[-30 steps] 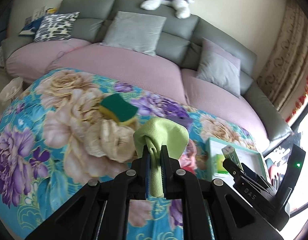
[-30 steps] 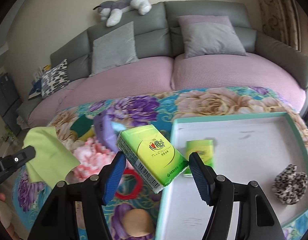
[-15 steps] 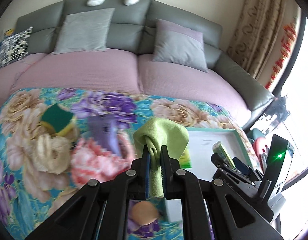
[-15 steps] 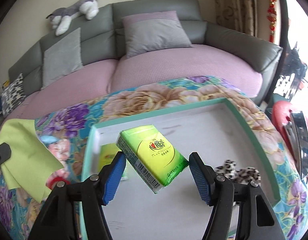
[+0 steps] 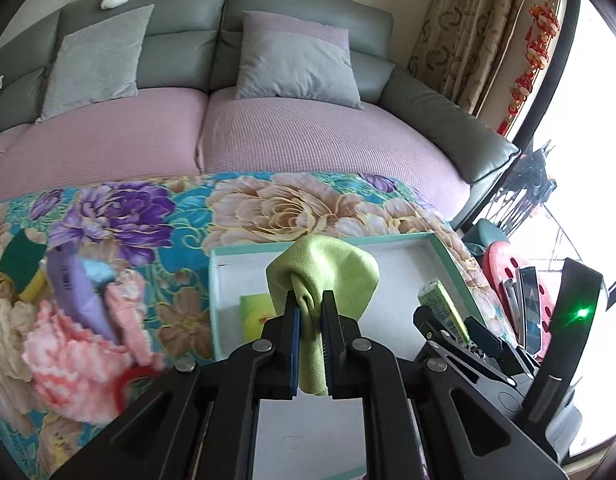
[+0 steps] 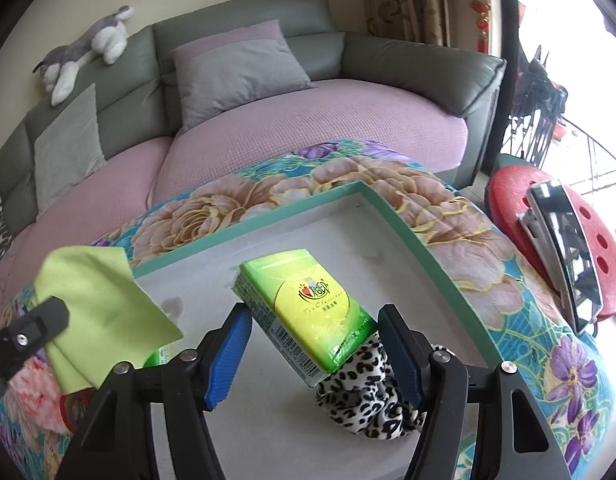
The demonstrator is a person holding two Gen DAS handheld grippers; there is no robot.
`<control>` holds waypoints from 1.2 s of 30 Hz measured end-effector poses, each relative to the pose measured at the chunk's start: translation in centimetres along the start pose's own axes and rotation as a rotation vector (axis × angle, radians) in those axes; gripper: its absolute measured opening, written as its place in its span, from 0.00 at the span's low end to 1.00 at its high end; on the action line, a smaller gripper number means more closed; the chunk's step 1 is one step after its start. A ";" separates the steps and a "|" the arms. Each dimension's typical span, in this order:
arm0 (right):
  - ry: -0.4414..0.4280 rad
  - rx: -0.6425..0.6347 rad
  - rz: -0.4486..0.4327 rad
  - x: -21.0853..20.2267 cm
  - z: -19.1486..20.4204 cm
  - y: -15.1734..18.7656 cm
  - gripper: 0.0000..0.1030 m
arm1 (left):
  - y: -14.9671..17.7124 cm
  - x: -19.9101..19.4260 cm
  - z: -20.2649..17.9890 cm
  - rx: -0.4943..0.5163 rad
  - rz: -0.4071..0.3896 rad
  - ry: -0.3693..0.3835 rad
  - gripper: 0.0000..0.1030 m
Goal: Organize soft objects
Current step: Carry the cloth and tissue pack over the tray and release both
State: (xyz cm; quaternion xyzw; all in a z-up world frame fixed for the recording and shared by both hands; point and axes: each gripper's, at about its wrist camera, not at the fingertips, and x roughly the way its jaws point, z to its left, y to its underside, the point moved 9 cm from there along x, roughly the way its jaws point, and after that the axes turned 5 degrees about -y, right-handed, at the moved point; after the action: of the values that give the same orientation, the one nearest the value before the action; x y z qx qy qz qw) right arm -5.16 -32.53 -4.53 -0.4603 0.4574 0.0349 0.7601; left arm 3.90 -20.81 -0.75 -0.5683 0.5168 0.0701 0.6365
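Both loads over the tray (image 6: 407,236): your left gripper (image 5: 309,316) jaws clamped on the cloth (image 5: 327,268), right gripper (image 6: 313,340) jaws clamped on the tissue pack (image 6: 304,316). Next: lower, release inside, clear of the scrunchie (image 6: 371,396).

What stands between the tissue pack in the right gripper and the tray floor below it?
The leopard-print scrunchie lies on the tray partly under the tissue pack held by the right gripper. The tray floor left of it is bare, apart from a second pack near the left edge.
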 end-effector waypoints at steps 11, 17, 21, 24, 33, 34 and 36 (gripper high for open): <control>0.057 0.070 -0.021 -0.5 -3.1 -0.5 0.68 | 0.0 3.2 -2.6 0.042 -0.006 0.030 0.10; 0.061 0.066 -0.016 -0.5 -3.3 -0.5 0.69 | -0.1 3.2 -1.5 0.001 -0.014 0.016 0.77; 0.080 0.050 -0.017 -0.6 -3.3 -0.6 0.75 | 0.0 3.2 -0.2 -0.025 -0.010 -0.011 0.84; 0.076 0.035 -0.015 -0.6 -3.0 -0.5 0.82 | 0.5 3.6 1.2 -0.054 0.015 -0.043 0.88; 0.085 0.019 0.083 -0.6 -3.1 0.6 0.82 | 1.0 3.1 4.6 -0.095 0.027 -0.155 0.88; 0.093 0.019 0.091 -0.8 -3.3 0.7 0.82 | 1.1 3.1 4.9 -0.100 0.033 -0.163 0.88; 0.110 0.025 0.109 -1.1 -3.8 1.0 0.82 | 1.4 3.1 5.2 -0.100 0.044 -0.175 0.88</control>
State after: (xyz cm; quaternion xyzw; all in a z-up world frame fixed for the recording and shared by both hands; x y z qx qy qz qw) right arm -8.77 -34.35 -4.99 -0.4262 0.5235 0.0450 0.7364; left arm 7.38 -17.75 -4.84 -0.5798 0.4672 0.1591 0.6483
